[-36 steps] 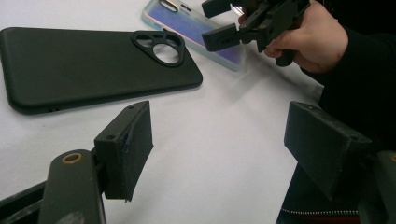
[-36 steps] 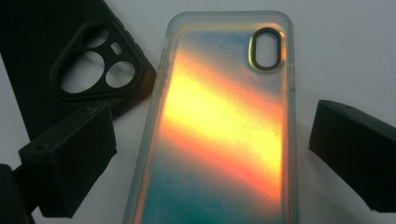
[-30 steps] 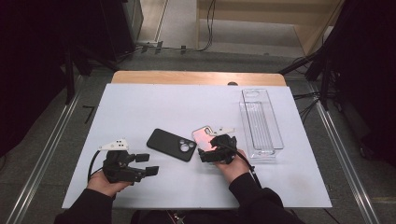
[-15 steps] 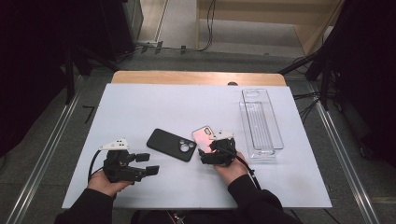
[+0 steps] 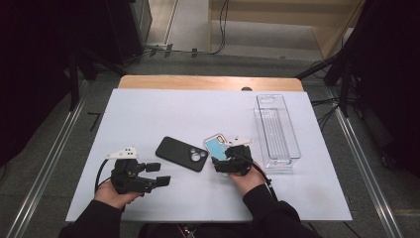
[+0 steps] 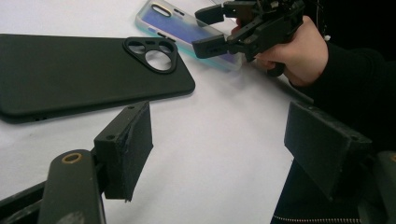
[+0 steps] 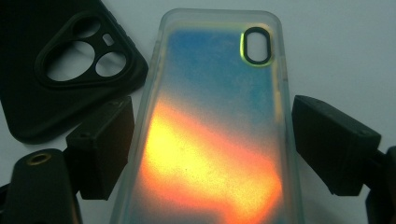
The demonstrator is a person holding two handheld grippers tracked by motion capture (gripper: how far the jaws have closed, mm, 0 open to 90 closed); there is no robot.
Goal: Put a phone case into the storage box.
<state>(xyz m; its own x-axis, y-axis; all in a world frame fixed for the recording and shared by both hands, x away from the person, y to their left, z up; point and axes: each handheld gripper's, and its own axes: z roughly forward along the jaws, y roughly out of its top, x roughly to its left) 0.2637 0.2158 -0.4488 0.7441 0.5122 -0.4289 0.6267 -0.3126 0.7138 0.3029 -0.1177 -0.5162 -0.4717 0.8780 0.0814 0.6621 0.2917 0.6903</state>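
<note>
The iridescent phone case (image 7: pixel 215 130) lies flat on the white table (image 5: pixel 163 114), back side up, just right of the middle and nearer the person's edge than the far one. In the high view its long axis runs at a slant, the camera-cutout end toward the far left and the other end under the right gripper (image 5: pixel 229 159). In the right gripper view the oval cutout (image 7: pixel 256 45) sits at the far end, and the case's colour runs from blue there to orange and yellow near the jaws. No brand mark or writing can be read on it.

The right gripper straddles the near end of this case, one jaw beside each long side. Its jaws have just been closing; the left pad stands at the case's edge, a sliver of table shows between the right pad and the case, so it is not yet clamped.

Just to the left lies a black phone case (image 5: pixel 182 153), also slanted, its camera opening facing the iridescent one. A clear plastic tray (image 5: pixel 277 130) stands near the table's right edge, its long axis running far to near.

The left gripper (image 5: pixel 157 174) hovers near the near-left corner, jaws well apart and empty.
</note>
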